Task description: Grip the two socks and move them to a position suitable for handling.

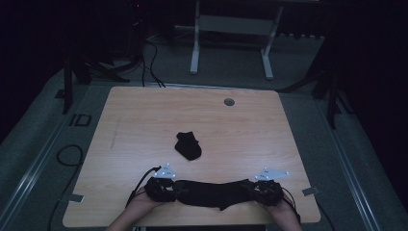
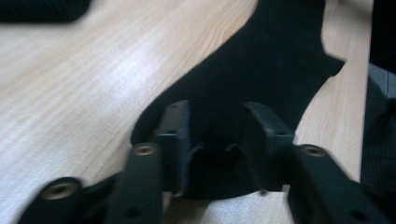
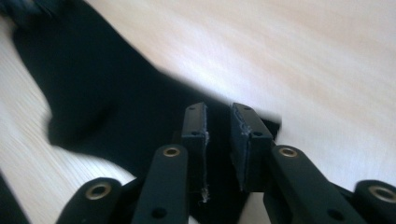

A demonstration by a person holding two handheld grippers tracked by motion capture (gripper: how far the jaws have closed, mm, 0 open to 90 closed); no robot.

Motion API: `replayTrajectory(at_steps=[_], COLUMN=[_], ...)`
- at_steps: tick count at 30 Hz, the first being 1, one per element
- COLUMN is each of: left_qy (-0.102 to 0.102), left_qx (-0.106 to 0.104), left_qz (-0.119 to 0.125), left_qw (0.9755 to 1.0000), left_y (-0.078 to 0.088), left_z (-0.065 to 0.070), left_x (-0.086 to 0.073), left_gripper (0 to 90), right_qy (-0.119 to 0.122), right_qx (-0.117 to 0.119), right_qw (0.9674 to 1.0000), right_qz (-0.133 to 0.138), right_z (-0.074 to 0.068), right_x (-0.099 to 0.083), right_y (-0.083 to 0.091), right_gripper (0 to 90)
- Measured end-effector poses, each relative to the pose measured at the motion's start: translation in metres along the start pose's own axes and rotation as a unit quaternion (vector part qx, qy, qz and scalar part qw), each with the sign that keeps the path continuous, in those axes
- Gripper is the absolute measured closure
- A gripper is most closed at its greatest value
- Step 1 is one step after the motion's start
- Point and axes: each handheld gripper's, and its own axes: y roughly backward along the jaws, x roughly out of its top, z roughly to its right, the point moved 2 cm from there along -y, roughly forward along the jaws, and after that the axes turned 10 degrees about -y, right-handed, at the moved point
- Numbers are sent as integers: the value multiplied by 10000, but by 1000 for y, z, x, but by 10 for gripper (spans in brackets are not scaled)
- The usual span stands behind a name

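High view: long black sock lies flat near the worktop front edge, left tongs and right tongs at its ends; balled sock mid-worktop.
Left gripper view: left tongs part-open, sock between, unpinched.
Right gripper view: right tongs narrowly apart over sock end.
Progress: spread out, released; folding probably remains.

Letters "ID" on the floor left of the table

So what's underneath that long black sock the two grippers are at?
The long black sock lies flat on the wooden table; bare wood shows all round it. Whatever is directly beneath the cloth is covered. A second, bunched sock lies apart.
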Motion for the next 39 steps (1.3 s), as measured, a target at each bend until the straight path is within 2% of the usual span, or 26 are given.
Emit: replayTrajectory(at_steps=[3, 6, 10, 13, 15, 17, 19, 22, 27, 29, 33, 35, 37, 39], left_qy=[24, 14, 227, 375, 451, 543, 591, 610, 662, 675, 680, 686, 702, 701], left_qx=[116, 329, 632, 806, 895, 963, 969, 993, 1000, 989, 994, 1005, 1003, 1013], left_qz=[247, 366, 528, 613, 701, 726, 741, 706, 695, 691, 682, 677, 676, 660], left_qw=[9996, 9988, 9963, 9942, 9925, 9912, 9908, 9907, 9903, 9904, 9904, 9903, 9902, 9902], left_y=[14, 26, 34, 39, 40, 40, 39, 38, 38, 39, 39, 39, 38, 38], left_z=[-1, -3, -11, -17, -21, -23, -25, -26, -27, -28, -28, -28, -29, -29], left_x=[2, -1, -13, -18, -20, -21, -23, -25, -27, -28, -28, -28, -28, -28], left_gripper=[457, 411, 396, 378, 349, 345, 345, 345, 345, 345, 346, 346, 345, 345], right_qy=[171, 344, 609, 730, 771, 631, 552, 456, 441, 525, 792, 771, 777, 845], right_qx=[111, 248, 510, 626, 585, 596, 484, 405, 107, 12, -187, -72, -105, -119], right_qw=[9995, 9981, 9954, 9940, 9943, 9957, 9972, 9981, 9984, 9975, 9933, 9938, 9941, 9934], right_qz=[234, 447, 542, 524, 450, 334, 172, -2, -341, -475, -816, -792, -749, -766], right_z=[-9, -18, -35, -47, -53, -55, -55, -54, -53, -54, -58, -58, -58, -59], right_x=[26, 55, 91, 116, 130, 144, 156, 167, 171, 171, 164, 161, 161, 160], right_y=[1, -3, -21, -45, -65, -86, -109, -141, -181, -191, -206, -206, -205, -204], right_gripper=[700, 631, 552, 493, 458, 438, 408, 378, 329, 334, 426, 563, 689, 757])
